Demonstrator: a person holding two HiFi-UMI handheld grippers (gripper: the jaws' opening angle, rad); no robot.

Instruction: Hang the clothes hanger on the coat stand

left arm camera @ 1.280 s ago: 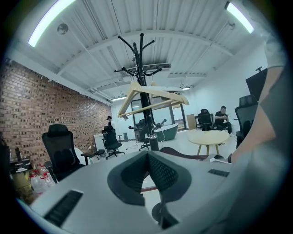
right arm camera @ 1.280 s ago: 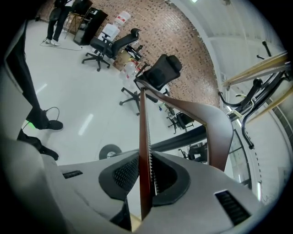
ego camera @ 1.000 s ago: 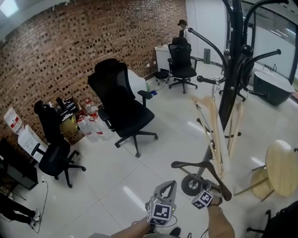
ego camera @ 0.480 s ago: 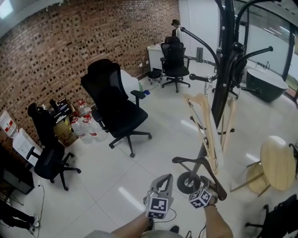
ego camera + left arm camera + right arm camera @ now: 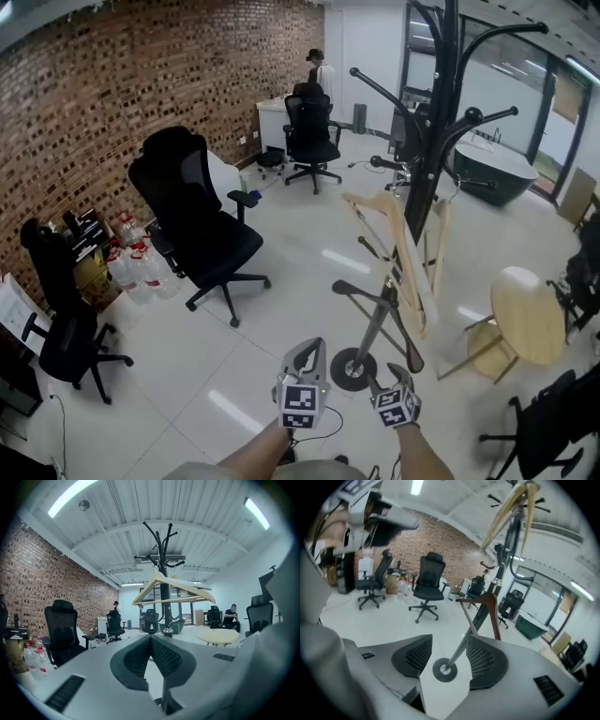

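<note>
Low on the black coat stand, above its round base, the dark brown wooden clothes hanger is hung, tilted. The right gripper has just been opened wide, nothing gripped; the left gripper is kept closed, empty.

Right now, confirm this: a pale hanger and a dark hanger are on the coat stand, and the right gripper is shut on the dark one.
Not quite. The right gripper is open: its jaws have just been opening and stand apart, gripping nothing, as the right gripper view shows. The dark hanger hangs clear ahead on the coat stand, with the pale hanger.
</note>
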